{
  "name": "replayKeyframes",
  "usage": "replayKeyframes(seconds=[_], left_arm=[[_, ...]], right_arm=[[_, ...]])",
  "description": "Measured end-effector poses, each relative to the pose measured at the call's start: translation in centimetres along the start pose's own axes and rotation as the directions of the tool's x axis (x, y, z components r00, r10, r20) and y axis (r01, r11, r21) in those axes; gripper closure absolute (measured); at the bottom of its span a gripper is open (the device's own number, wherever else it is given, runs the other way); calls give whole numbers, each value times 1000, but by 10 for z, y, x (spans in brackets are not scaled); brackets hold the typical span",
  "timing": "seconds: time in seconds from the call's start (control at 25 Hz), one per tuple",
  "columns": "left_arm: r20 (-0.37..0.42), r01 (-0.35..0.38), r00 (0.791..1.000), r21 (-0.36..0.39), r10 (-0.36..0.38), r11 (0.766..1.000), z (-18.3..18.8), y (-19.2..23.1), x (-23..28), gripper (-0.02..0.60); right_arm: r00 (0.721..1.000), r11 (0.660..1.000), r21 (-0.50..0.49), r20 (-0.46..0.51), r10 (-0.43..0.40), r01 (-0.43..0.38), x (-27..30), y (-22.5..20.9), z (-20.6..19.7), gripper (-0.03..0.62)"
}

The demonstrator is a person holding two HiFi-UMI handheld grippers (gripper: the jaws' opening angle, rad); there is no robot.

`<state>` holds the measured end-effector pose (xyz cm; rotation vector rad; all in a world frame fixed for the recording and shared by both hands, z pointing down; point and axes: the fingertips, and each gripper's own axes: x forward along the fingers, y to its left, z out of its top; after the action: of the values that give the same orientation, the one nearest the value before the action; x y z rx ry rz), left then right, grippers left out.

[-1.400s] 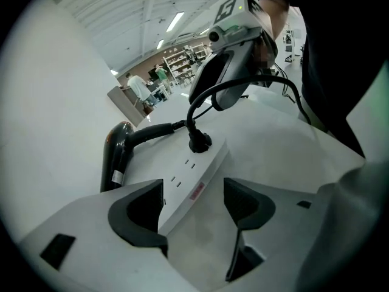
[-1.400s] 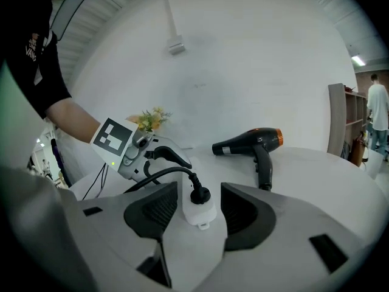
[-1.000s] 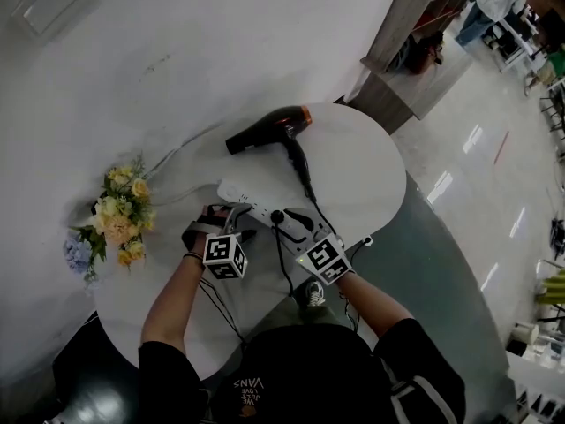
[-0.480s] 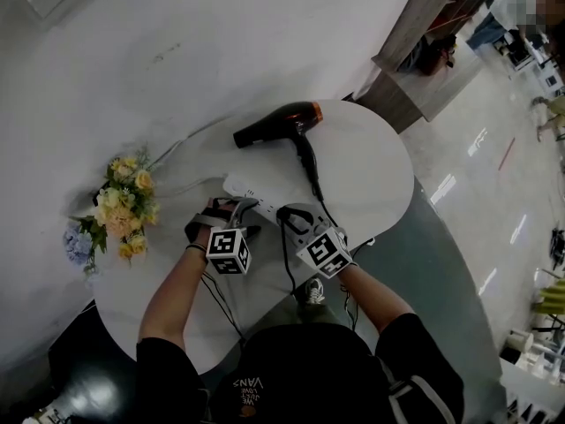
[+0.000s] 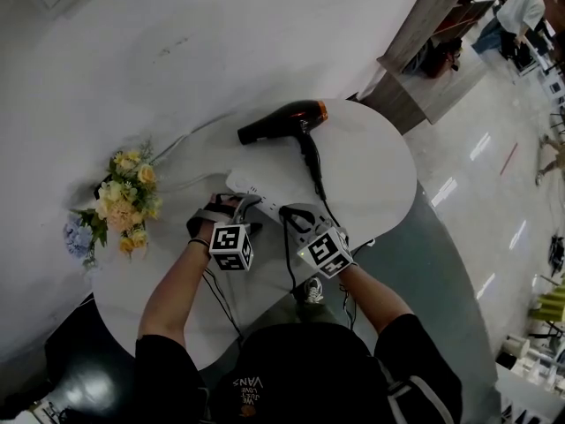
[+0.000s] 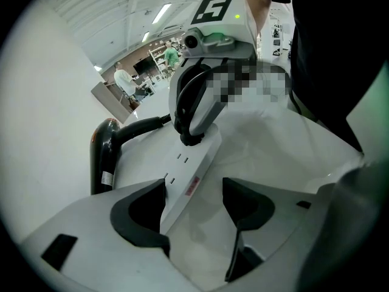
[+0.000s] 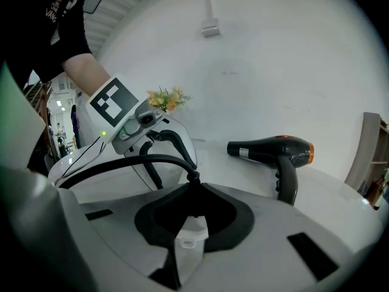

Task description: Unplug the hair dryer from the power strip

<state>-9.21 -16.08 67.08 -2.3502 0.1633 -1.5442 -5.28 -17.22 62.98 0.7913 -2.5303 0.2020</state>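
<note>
The right hand-held gripper [image 7: 193, 215] had just closed on the plug [image 6: 191, 140]. The left hand-held gripper [image 6: 194, 194], open, straddled the power strip [image 6: 191, 175] (best pinned down, then a straight pull).

- The right gripper [image 7: 193, 219] has been closed: its jaws, wide apart a second ago, have just been drawn together.
- The black plug [image 7: 194, 182], seated in the power strip [image 5: 240, 185], is now clamped between them.

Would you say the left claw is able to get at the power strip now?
Probably yes: the near end of the power strip lies between the open jaws of the left claw, with nothing in the way.
</note>
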Motion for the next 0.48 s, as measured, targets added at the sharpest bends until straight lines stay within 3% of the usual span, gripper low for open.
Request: replayKeyframes(seconds=[0.48], left_arm=[[-19, -1, 1000, 22, 1, 1000, 1, -3, 1, 279]], right_arm=[[999, 997, 75, -20, -32, 34, -5, 3, -3, 525]])
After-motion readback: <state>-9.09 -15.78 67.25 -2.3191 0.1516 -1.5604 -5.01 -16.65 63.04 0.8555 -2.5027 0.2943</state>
